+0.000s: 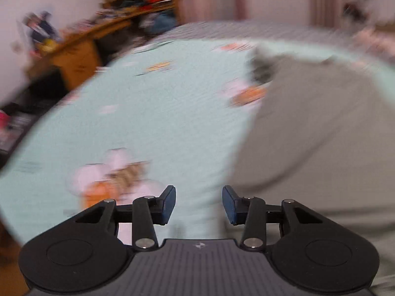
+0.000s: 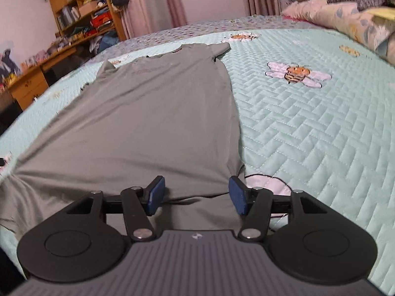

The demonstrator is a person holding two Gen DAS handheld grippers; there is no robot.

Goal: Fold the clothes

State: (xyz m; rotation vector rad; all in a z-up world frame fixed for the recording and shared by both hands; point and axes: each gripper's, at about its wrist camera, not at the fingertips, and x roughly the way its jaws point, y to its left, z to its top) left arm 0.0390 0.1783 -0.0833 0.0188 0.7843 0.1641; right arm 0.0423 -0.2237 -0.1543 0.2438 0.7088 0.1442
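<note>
On top of the mint-green quilted bedspread [image 2: 308,128] w/ bee-and-flower patches lies 1 grey short-sleeved T-shirt [image 2: 153,113], spread flat, collar at the far end, hem nearest the cam. 2 grippers: right gripper [image 2: 196,196] over the hem's right corner, blue pads apart, nothing pinched. Left gripper [image 1: 198,203] at the shirt's left edge, fingers apart, nothing between them; that view is badly blurred. 1 wooden shelf unit [image 2: 84,7] far left, contents unclear. Floral pillows [image 2: 345,17] cut off at the right.
</note>
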